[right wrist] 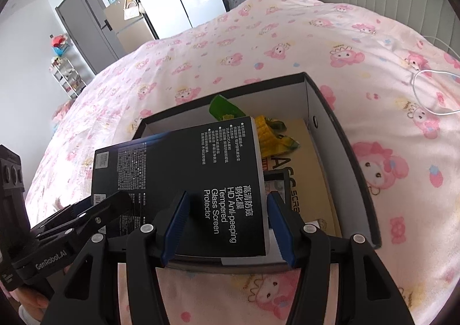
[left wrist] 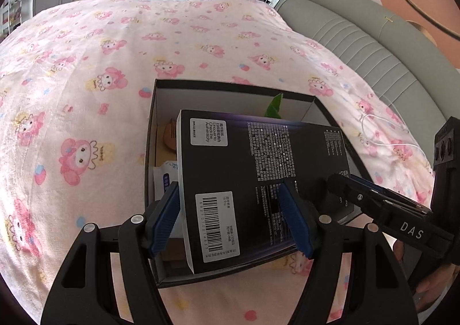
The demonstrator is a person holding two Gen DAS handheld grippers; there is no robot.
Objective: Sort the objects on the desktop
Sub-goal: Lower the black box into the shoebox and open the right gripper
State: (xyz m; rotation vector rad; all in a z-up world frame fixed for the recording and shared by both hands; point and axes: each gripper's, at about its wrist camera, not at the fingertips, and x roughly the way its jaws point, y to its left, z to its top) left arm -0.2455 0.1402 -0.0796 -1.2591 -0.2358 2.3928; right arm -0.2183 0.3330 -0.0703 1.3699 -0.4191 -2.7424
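Note:
A flat black screen-protector box [left wrist: 258, 181] [right wrist: 184, 181] lies tilted across the top of an open dark cardboard storage box [left wrist: 161, 101] [right wrist: 330, 129] on the bed. My left gripper [left wrist: 233, 218] has its blue pads on both sides of the flat box's barcode end, seemingly touching its edges. My right gripper [right wrist: 227, 227] straddles its other end with a small gap at the right pad. Inside the storage box are a green and yellow packet [right wrist: 273, 129], a yellow box [right wrist: 304, 169], a wooden comb [left wrist: 168, 135] and a white packet [left wrist: 164, 175].
A pink cartoon-print blanket [left wrist: 86, 95] [right wrist: 373, 181] covers the bed. A white cable [right wrist: 428, 92] lies on it at the right. A grey padded headboard [left wrist: 359, 37] stands behind. A cabinet and a shelf rack [right wrist: 66, 75] are far left.

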